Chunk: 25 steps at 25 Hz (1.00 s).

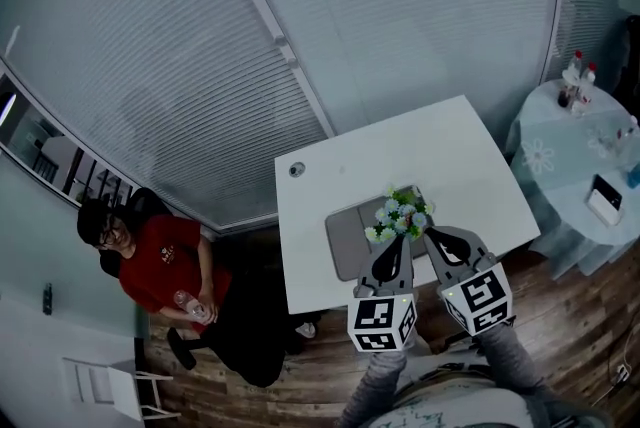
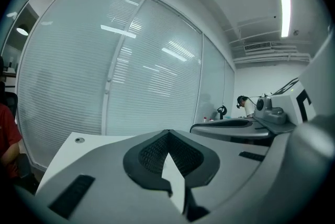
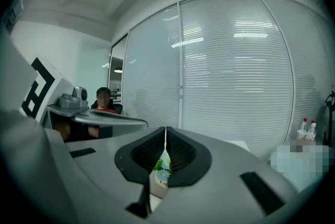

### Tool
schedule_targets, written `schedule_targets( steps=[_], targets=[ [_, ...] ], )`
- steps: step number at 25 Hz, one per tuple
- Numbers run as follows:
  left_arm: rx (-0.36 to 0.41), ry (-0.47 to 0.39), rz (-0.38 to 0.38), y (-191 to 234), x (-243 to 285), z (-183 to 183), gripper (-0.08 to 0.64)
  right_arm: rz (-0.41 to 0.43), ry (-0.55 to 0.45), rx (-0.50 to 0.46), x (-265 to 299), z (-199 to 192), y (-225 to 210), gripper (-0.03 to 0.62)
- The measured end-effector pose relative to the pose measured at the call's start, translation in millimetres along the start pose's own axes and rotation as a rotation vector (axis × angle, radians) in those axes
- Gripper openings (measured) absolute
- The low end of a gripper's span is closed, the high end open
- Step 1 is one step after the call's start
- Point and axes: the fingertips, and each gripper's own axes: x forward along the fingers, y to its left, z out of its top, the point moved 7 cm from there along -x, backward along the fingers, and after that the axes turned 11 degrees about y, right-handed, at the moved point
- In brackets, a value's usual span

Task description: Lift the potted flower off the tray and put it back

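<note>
Both of your tools are closed and empty: the left gripper point(image 1: 394, 246) has its jaws pressed together with only white tabletop showing through the slit, and the right gripper point(image 1: 433, 238) is likewise shut on nothing. The small potted flower point(image 1: 401, 213), with pale blue and white blossoms over green leaves in a light-coloured pot, stands upright on the flat grey rectangular tray point(image 1: 347, 238), near the tray's far right corner on the white rectangular table point(image 1: 400, 151). It sits just ahead of your two gripper tips and between them, with the left tip by its near-left edge and the right tip by its near-right edge, so neither hand is clearly nearer. The right gripper looks the better aimed: in the right gripper view the potted flower point(image 3: 161, 171) shows through the gap below the closed tips, dead ahead, while the left gripper view does not show it at all and seems to point past its left side. The pot's long axis runs vertically, so you would probably need to open the jaws and take it from the side.
</note>
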Motion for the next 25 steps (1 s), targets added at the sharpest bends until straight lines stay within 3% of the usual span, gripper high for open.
schedule_targets(
  steps=[15, 19, 25],
  targets=[
    [0.02, 0.025, -0.077, 48, 33, 9, 0.011, -0.099, 0.037, 0.04, 44, 4, -8, 0.021],
    [0.013, 0.029, -0.063, 46, 46, 12, 0.011, -0.073, 0.035, 0.039, 54, 4, -21, 0.021],
    [-0.015, 0.011, 0.017, 43, 77, 31, 0.011, 0.011, 0.031, 0.0, 74, 20, -57, 0.021]
  ],
)
